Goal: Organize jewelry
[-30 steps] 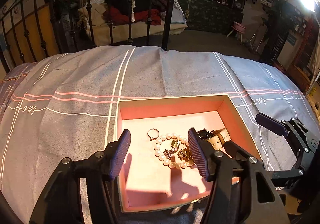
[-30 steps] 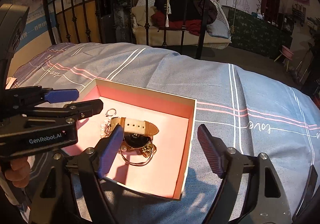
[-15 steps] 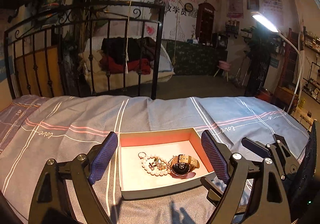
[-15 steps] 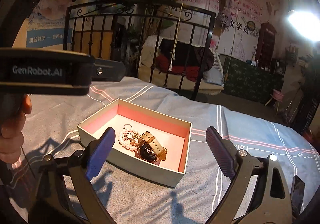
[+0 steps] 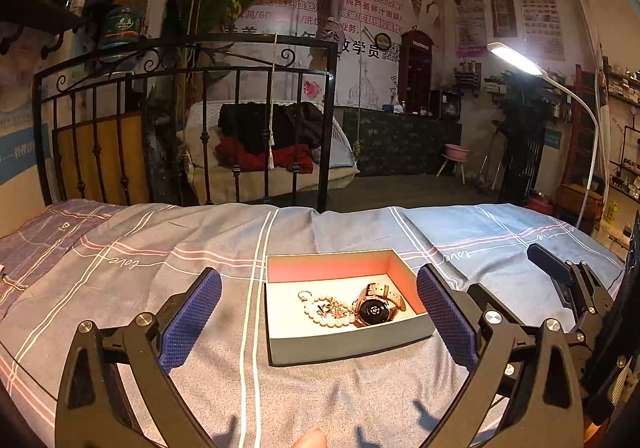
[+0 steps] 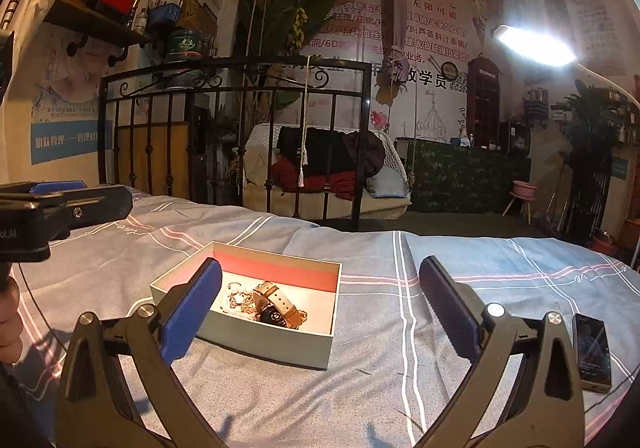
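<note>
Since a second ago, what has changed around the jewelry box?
Both grippers have pulled back from over the box, the left gripper and right gripper having just been opening, with nothing between the jaws. The watch, pearl bracelet and ring stay inside the box.

A matt cardboard box [image 5: 344,344] is seen on soft woven bedsheet cloth [image 5: 120,308]. A watch [image 5: 376,310] with a glossy face and leather-like strap (at 3 o'clock inside) is lit beside smooth pearly beads [image 5: 328,322].
</note>
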A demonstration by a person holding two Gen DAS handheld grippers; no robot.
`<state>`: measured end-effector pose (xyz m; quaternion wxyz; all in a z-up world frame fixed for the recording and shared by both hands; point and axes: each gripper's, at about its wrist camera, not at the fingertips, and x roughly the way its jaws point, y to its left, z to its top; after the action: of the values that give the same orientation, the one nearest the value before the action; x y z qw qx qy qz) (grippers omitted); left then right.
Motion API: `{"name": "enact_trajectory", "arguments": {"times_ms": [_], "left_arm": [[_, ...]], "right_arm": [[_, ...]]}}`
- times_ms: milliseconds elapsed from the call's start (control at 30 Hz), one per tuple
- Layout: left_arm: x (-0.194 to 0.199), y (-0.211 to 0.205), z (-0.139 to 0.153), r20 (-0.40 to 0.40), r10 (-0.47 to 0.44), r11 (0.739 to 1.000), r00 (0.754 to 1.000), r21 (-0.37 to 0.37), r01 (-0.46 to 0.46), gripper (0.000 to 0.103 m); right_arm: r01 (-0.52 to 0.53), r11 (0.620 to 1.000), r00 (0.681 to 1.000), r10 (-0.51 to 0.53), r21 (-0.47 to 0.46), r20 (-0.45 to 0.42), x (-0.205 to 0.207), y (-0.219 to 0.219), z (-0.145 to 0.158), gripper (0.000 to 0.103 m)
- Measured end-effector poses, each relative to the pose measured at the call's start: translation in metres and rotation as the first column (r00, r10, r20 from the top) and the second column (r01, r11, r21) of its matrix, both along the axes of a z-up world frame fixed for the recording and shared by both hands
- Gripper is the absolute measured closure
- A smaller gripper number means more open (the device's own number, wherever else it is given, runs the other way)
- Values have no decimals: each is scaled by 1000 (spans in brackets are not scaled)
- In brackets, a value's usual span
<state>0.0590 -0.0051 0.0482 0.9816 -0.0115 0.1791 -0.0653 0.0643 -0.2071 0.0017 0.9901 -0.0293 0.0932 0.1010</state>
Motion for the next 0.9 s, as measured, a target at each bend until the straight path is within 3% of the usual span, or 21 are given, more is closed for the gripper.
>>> {"name": "enact_trajectory", "arguments": {"times_ms": [900], "left_arm": [[-3,3,-8,-12,29,1000,1000,-7,-29,7]], "right_arm": [[11,999,999,-13,51,31,-10,-8,13,6]]}}
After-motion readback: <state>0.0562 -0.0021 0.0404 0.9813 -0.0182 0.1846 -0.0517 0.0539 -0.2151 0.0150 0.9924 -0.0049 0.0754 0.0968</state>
